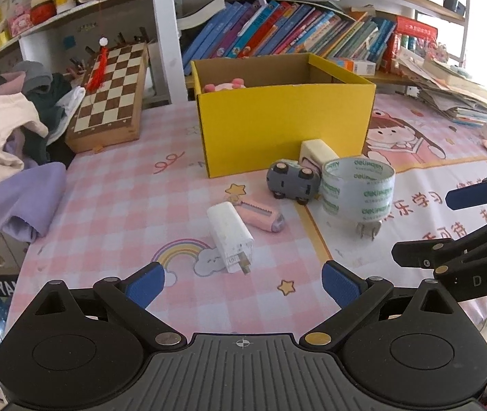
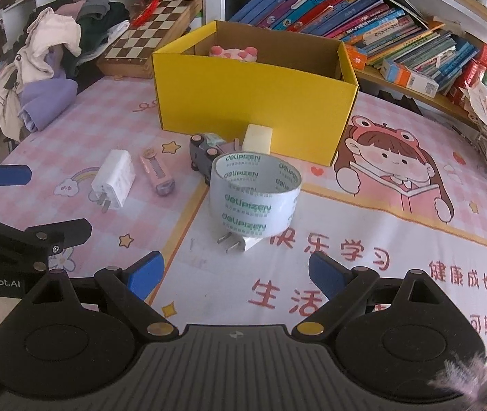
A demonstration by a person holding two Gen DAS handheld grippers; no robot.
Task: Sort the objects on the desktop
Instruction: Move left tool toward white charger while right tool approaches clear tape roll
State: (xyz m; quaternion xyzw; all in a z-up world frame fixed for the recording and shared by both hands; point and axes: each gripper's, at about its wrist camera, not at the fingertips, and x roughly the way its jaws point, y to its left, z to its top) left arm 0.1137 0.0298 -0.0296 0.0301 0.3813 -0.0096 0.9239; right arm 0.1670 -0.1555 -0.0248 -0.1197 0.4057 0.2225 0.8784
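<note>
A yellow cardboard box [image 1: 284,126] [image 2: 253,99] stands open on the desk with a pink plush toy [image 1: 224,85] [image 2: 233,52] inside. In front lie a white charger [image 1: 231,236] [image 2: 115,178], a pink utility knife [image 1: 262,217] [image 2: 157,173], a grey toy car [image 1: 293,179] [image 2: 204,156], a cream eraser [image 1: 317,152] [image 2: 258,137] and a clear tape roll [image 1: 358,188] [image 2: 255,195] resting over a second white plug [image 1: 368,231] [image 2: 240,243]. My left gripper [image 1: 243,282] is open, just short of the charger. My right gripper [image 2: 236,275] is open, just short of the tape roll.
A chessboard case [image 1: 110,99] [image 2: 154,37] leans at the back left beside a pile of clothes [image 1: 10,137] [image 2: 55,58]. Rows of books [image 1: 294,30] [image 2: 363,17] fill the shelf behind the box. Stacked papers [image 1: 455,89] lie at the right.
</note>
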